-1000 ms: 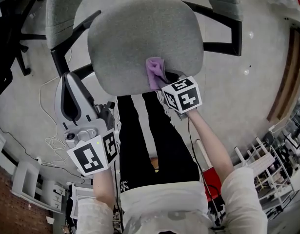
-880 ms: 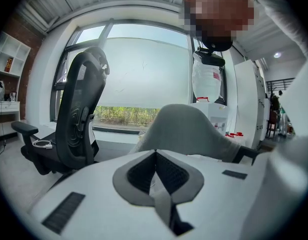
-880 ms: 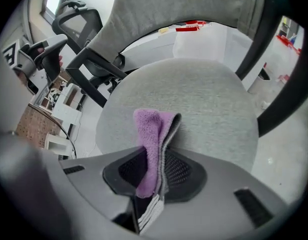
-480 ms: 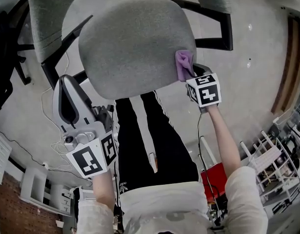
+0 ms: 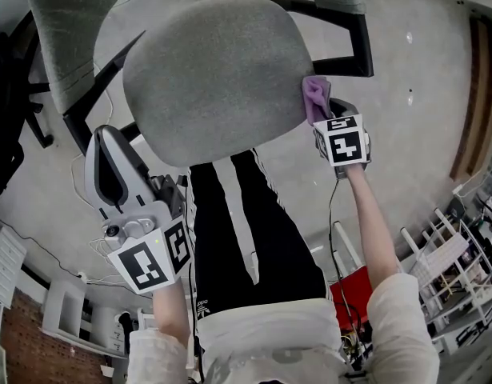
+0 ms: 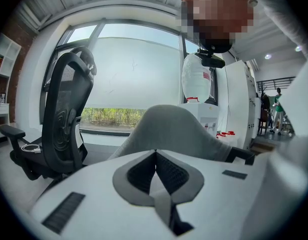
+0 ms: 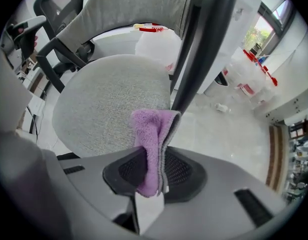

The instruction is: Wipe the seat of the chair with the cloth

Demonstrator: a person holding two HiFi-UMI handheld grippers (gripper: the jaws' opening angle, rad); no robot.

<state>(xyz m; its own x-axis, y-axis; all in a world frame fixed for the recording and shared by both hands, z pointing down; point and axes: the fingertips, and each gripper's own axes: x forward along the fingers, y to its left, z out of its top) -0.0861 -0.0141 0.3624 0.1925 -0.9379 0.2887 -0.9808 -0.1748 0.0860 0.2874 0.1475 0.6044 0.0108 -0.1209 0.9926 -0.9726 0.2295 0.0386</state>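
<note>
The grey fabric chair seat fills the upper middle of the head view. My right gripper is shut on a purple cloth and holds it against the seat's right edge. In the right gripper view the purple cloth sticks up folded between the pads, its tip lying on the rim of the chair seat. My left gripper hangs low at the left, off the seat. Its jaws in the left gripper view are shut with nothing between them.
The chair's black armrest frame runs behind the cloth, and the grey backrest rises at the upper left. A black mesh office chair stands nearby. The person's legs in black trousers are below the seat. Cables lie on the concrete floor.
My right gripper has dragged the purple cloth from the seat's front middle rightwards and further away along the edge to its right side. The left gripper has barely moved.
</note>
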